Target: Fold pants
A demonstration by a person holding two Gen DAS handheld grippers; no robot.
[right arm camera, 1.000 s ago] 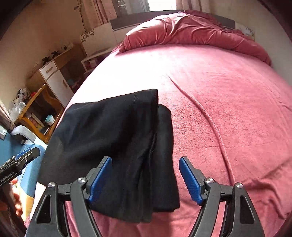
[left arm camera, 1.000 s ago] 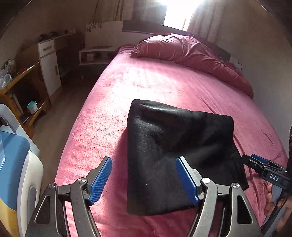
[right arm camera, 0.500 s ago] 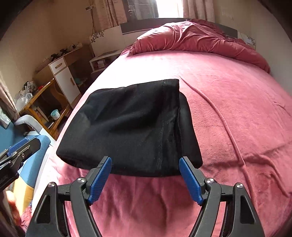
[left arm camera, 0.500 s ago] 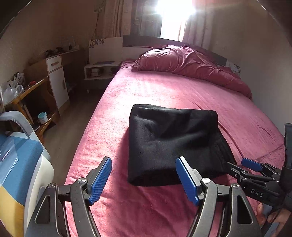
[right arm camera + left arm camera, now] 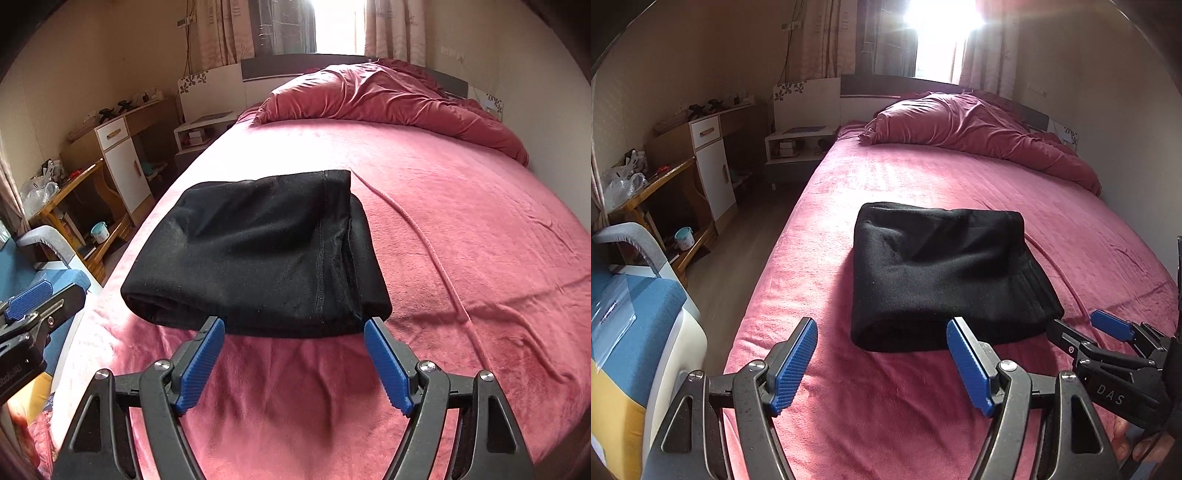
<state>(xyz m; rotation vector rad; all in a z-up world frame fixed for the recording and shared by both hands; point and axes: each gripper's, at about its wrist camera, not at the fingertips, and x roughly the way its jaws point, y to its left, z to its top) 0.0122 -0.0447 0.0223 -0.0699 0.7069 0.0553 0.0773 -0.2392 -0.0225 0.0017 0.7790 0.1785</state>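
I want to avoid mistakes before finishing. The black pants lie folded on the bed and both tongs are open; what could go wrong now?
1. The pants lie near the bed's left edge, so a nudge might slide them off.
2. The layers at the right side look uneven; lifting there may undo the fold.
3. The right tongs are close to the near hem and might snag it.

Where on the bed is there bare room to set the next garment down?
The bare pink blanket right of the folded black pants, up to the rumpled duvet, and the strip between the pants and both open grippers. It is crowded left of the bed: chair, wooden table.
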